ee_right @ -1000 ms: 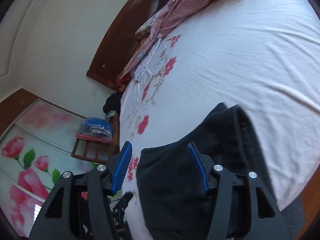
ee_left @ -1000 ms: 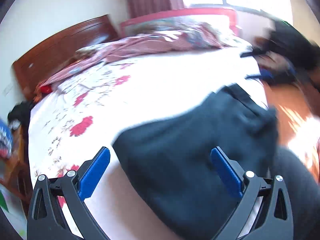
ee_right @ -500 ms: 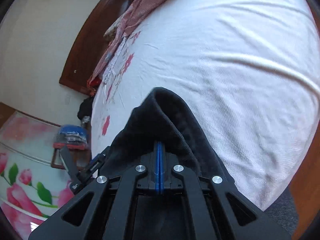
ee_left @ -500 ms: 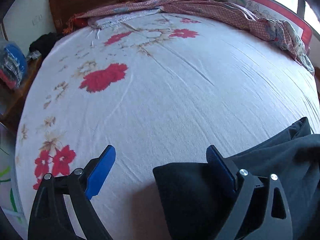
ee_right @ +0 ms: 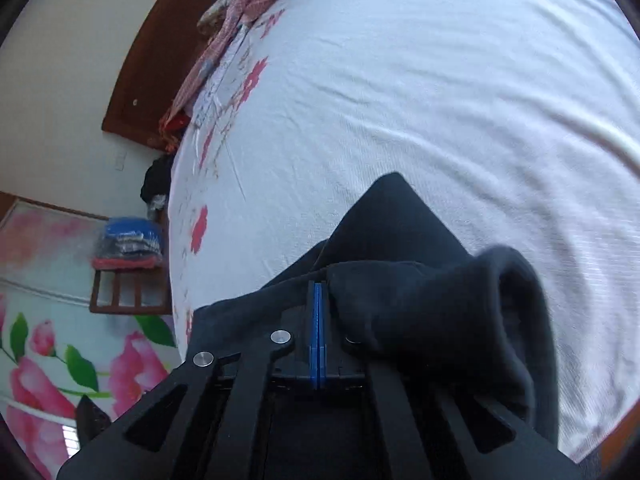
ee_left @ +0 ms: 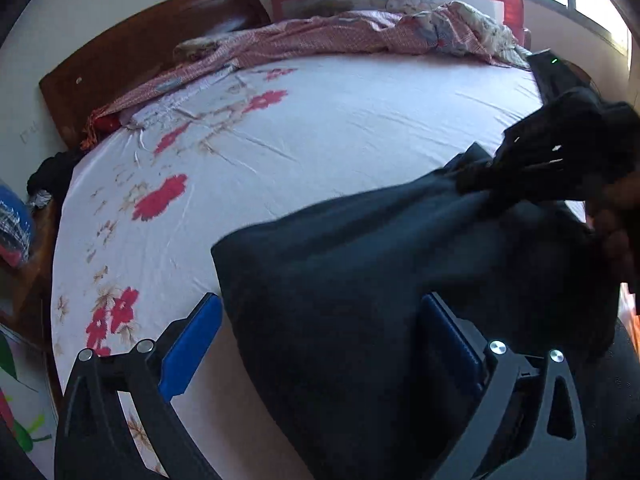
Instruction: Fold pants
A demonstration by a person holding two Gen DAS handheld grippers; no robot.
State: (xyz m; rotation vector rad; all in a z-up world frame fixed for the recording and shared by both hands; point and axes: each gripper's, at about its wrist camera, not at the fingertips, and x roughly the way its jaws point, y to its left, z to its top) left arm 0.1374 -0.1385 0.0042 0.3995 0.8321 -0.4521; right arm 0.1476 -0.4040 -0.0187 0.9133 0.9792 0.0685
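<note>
Dark navy pants (ee_left: 400,260) lie bunched on the near right part of the bed. My left gripper (ee_left: 320,344) hovers over their left end. Its jaws are opening and stand wide; the cloth's corner lies between the blue pads (ee_left: 192,344), and neither pad presses on it. My right gripper (ee_right: 318,292) is shut on a fold of the pants (ee_right: 400,240), the cloth bulging around the closed pads. In the left wrist view the right gripper (ee_left: 468,182) pinches the far right end of the pants, with a hand (ee_left: 616,220) behind it.
The white bed sheet (ee_left: 320,140) with red flowers spreads wide beyond the pants. A pink checked blanket (ee_left: 320,36) is heaped along the far side by the wooden headboard (ee_left: 140,52). A wooden chair with a blue bag (ee_right: 128,240) stands left of the bed.
The right gripper shut on the pants and now holds a larger fold of cloth. The left wrist view swung; the pants now reach between the left jaws, and the right gripper shows there.
</note>
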